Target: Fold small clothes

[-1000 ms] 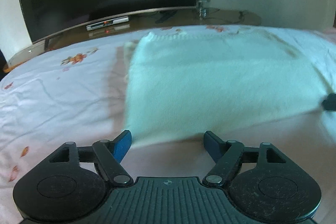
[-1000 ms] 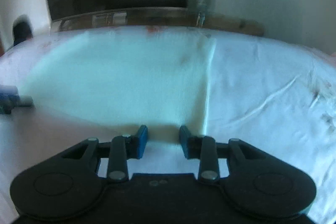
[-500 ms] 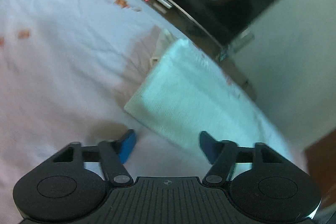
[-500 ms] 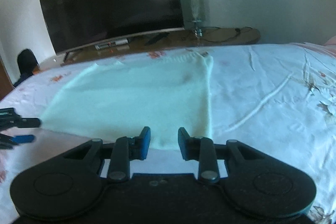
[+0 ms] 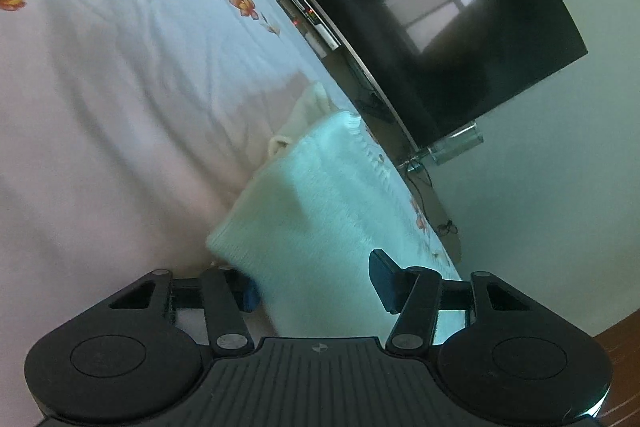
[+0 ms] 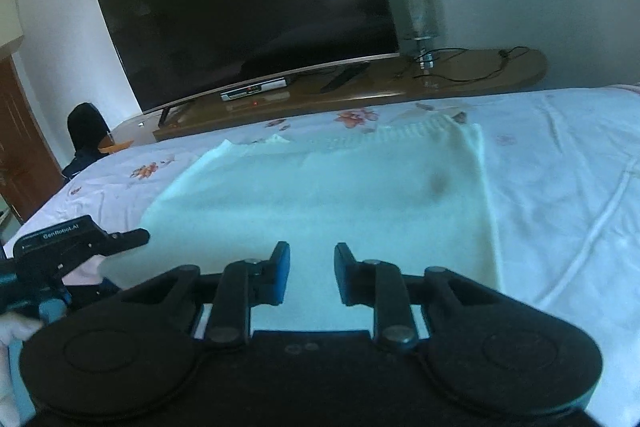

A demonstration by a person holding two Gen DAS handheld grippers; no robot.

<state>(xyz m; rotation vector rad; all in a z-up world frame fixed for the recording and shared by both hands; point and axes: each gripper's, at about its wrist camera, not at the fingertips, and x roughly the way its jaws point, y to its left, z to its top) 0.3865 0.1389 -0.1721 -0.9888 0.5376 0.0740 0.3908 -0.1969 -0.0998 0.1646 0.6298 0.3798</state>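
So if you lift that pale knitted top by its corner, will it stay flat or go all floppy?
Probably floppy: the knitted top lies limp and flat on the bedsheet, so it would likely droop from the lifted corner. Its fuzzy ribbed knit looks grippy, so it likely won't slip. It seems light, though I can't be sure.

Your left view is rolled, close over the sweater (image 5: 320,227); your right view level, nearer its hem; both share the TV (image 6: 248,11).

One legible text: "GenRobot.AI", white lettering on the black body of the left gripper (image 6: 132,238), near left edge.
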